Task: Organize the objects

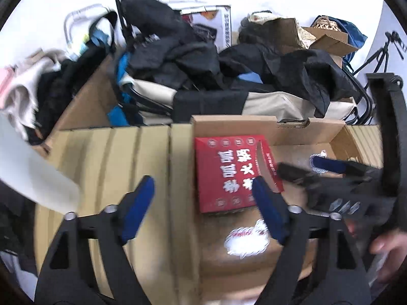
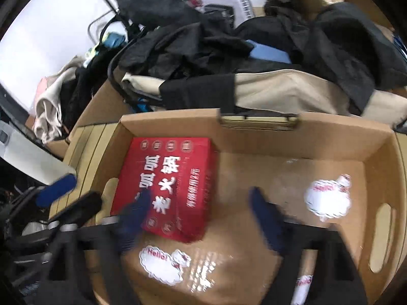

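A red box with white Chinese lettering [image 2: 170,185] lies flat at the left of an open cardboard box [image 2: 279,137]. It also shows in the left wrist view [image 1: 231,172], inside the same cardboard box [image 1: 292,127]. My right gripper [image 2: 198,203] is open and empty, hovering over the cardboard box just in front of the red box. My left gripper [image 1: 203,198] is open and empty above the cardboard box's left wall, near the red box's front edge. The right gripper [image 1: 318,167] appears at the right of the left wrist view.
White "Hello" stickers [image 2: 162,267] mark the cardboard box floor. Black clothes [image 2: 193,40] and a beige bag [image 2: 292,91] pile up behind it. A white object [image 1: 33,175] lies at the left, with light clothes [image 1: 23,86] beyond. A tripod [image 1: 376,56] stands at the far right.
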